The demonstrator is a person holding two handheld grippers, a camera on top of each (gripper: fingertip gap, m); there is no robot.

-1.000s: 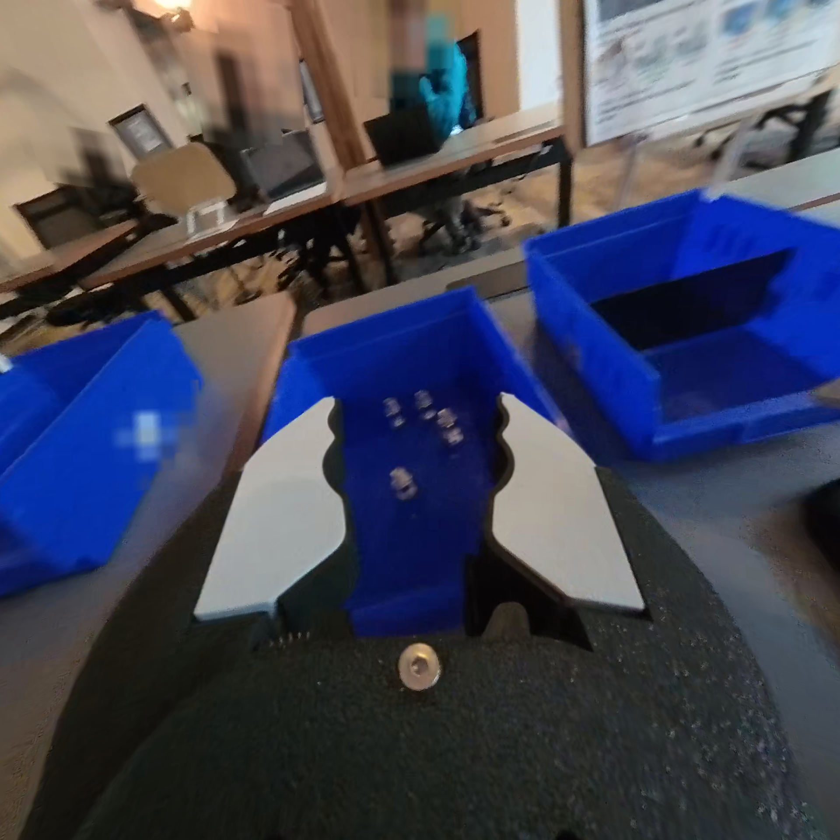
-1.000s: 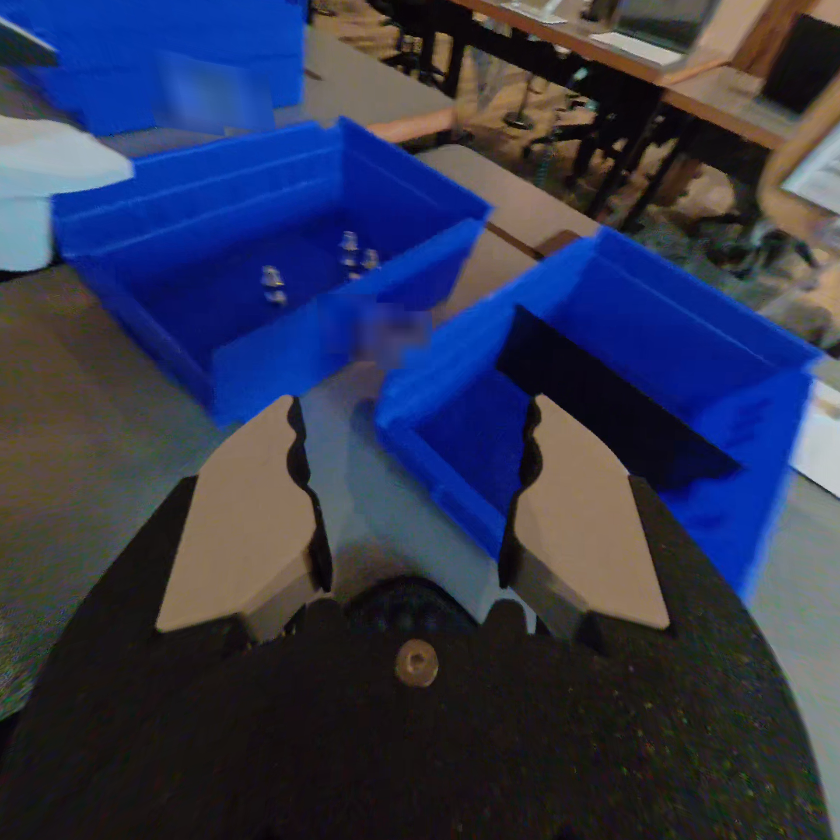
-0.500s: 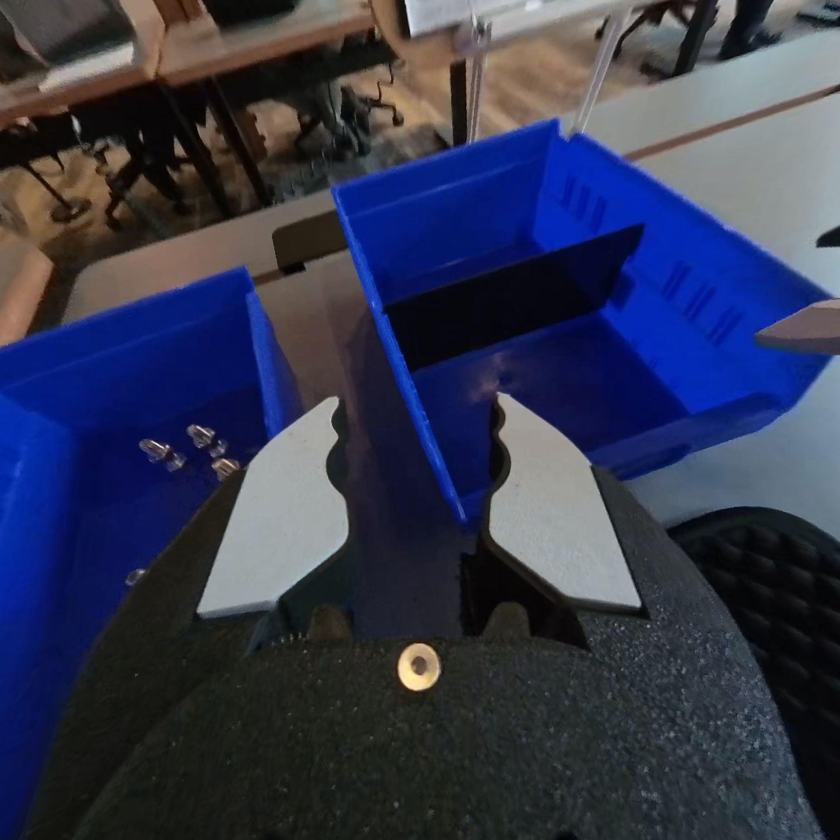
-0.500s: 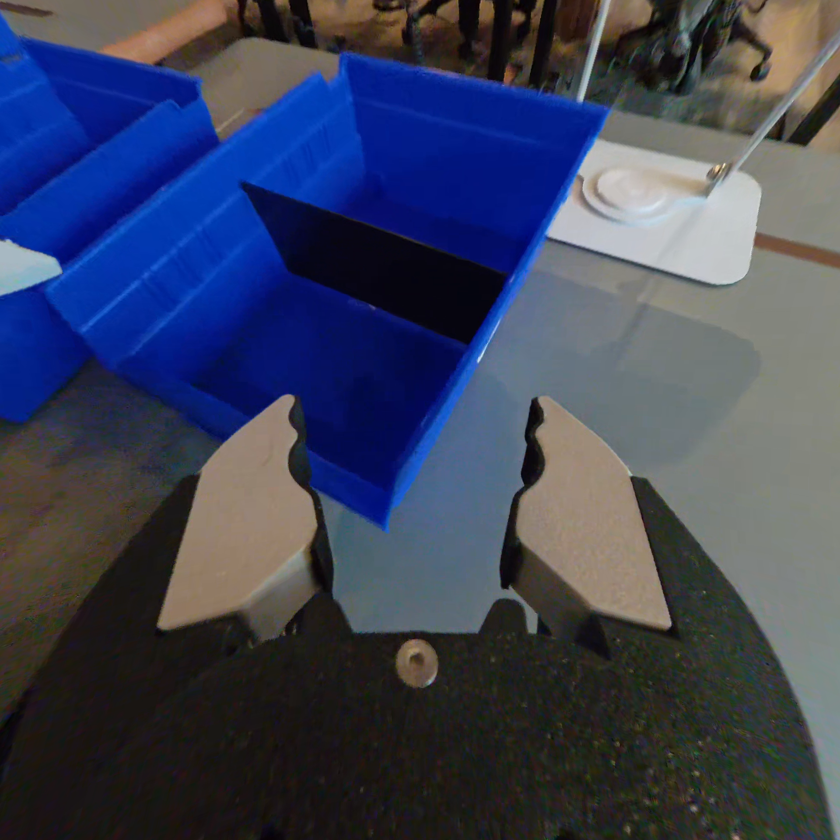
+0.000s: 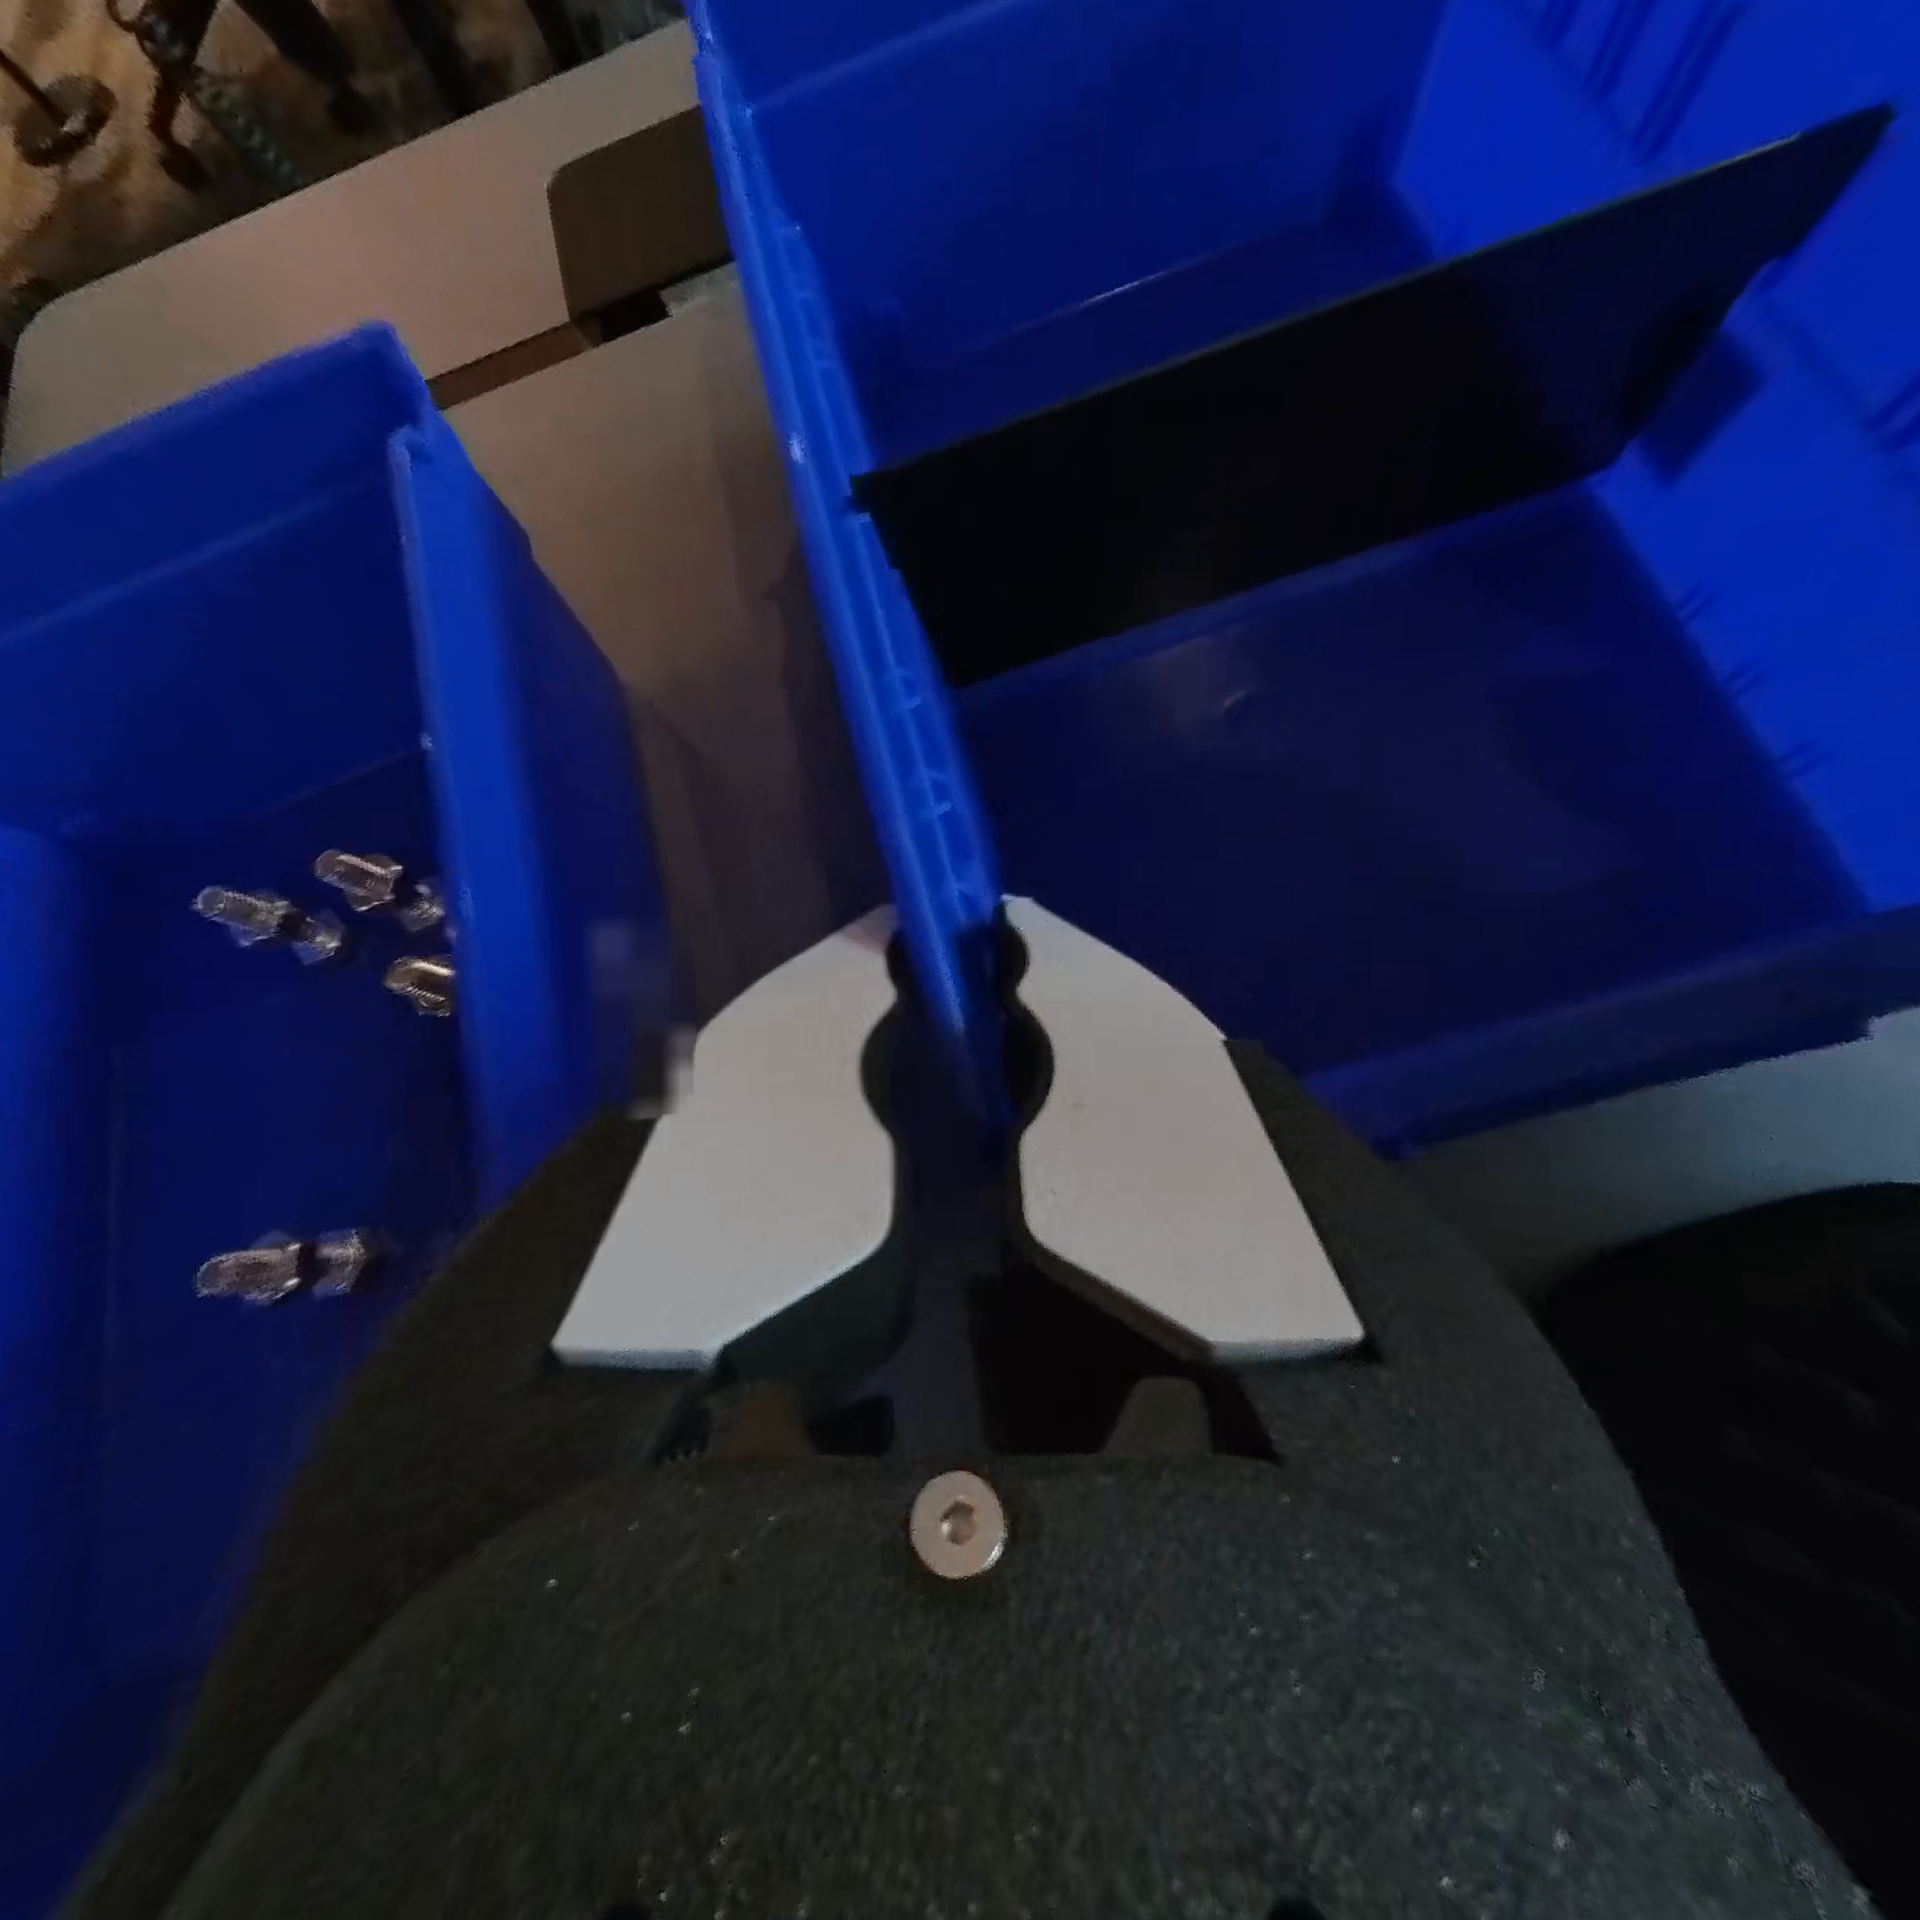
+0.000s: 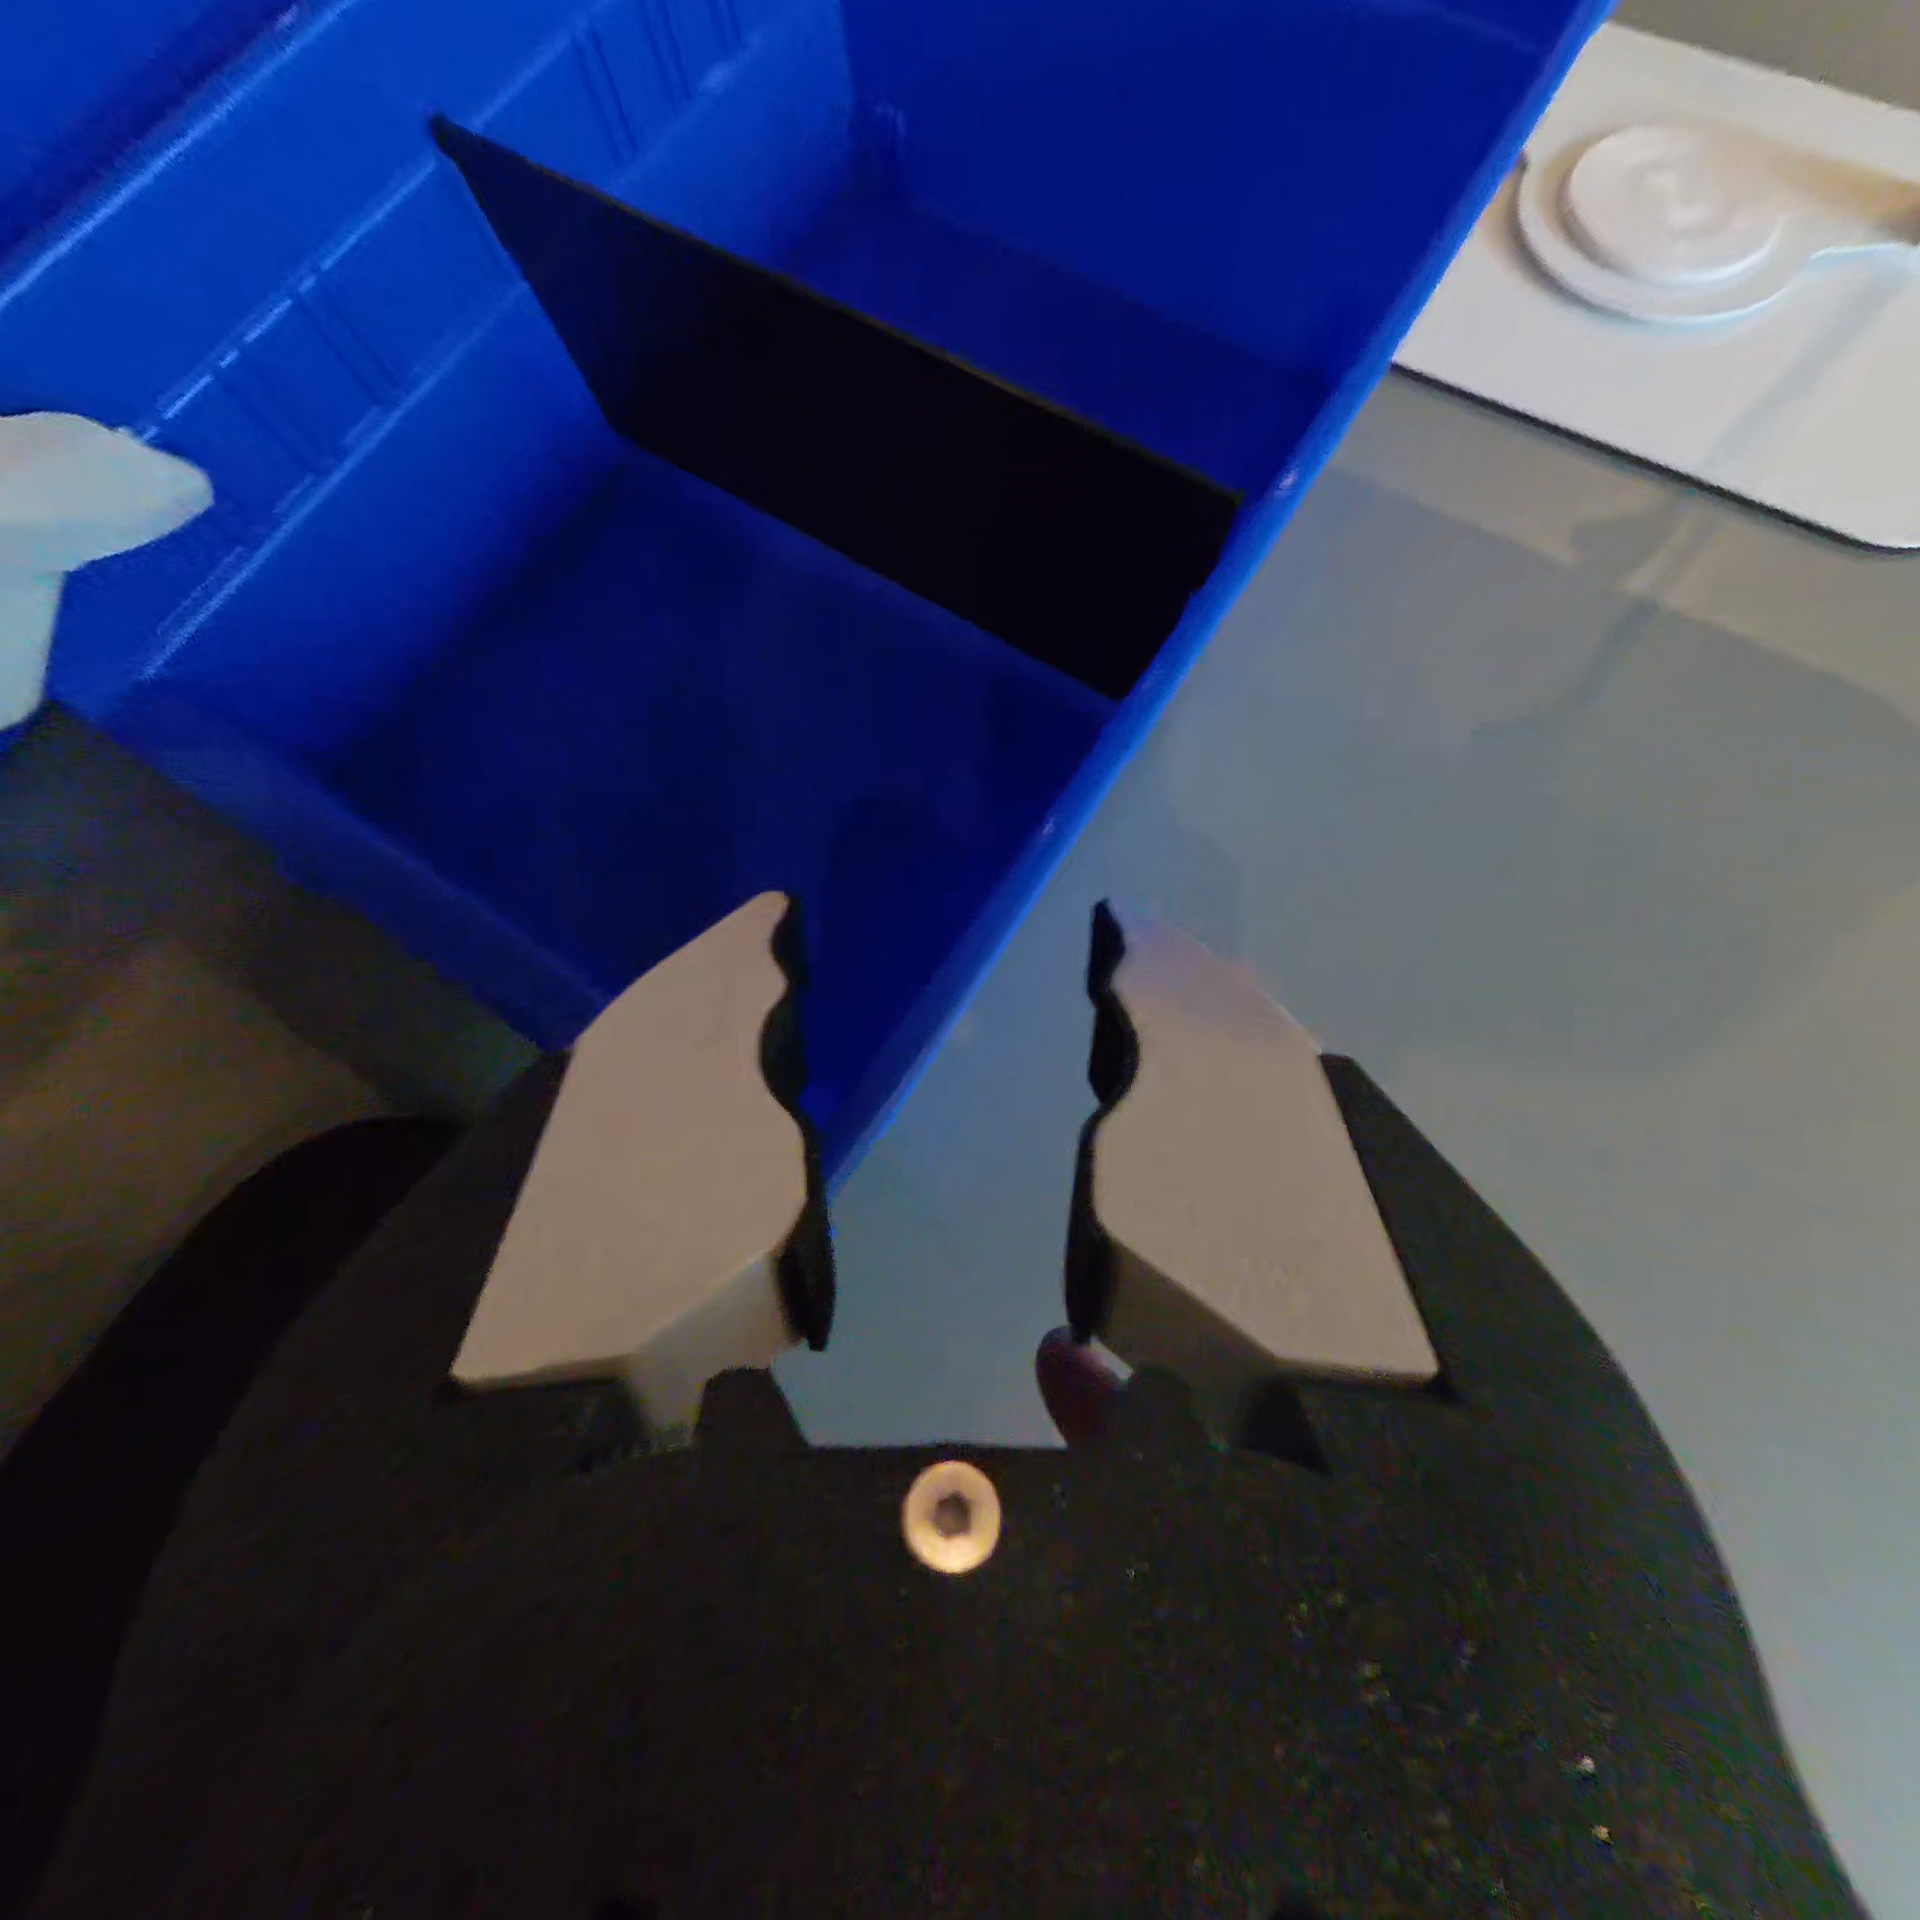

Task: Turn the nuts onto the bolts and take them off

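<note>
Several small bolts with nuts on them (image 5: 312, 925) lie in a blue bin (image 5: 499, 727) at the left of the left wrist view. A second blue bin (image 5: 1403, 831) has a black divider (image 5: 1351, 436) and both compartments look empty. My left gripper (image 5: 951, 935) is shut on this bin's left wall, near its front corner. My right gripper (image 6: 940, 914) is open and straddles the right wall of the same bin (image 6: 675, 727) near its front corner, its left finger (image 6: 675, 1122) inside the bin. The left gripper's fingertip (image 6: 62, 540) shows at the left edge.
A white flat stand base with a round disc (image 6: 1714, 260) lies on the grey table (image 6: 1455, 935) to the right of the divided bin. The table's far edge and a floor with chair legs lie behind the bins (image 5: 156, 104).
Both grippers swung from the bolt bin to the divided bin and came in low. The left one shut on its left wall. The right one's jaws narrowed around its right wall.
</note>
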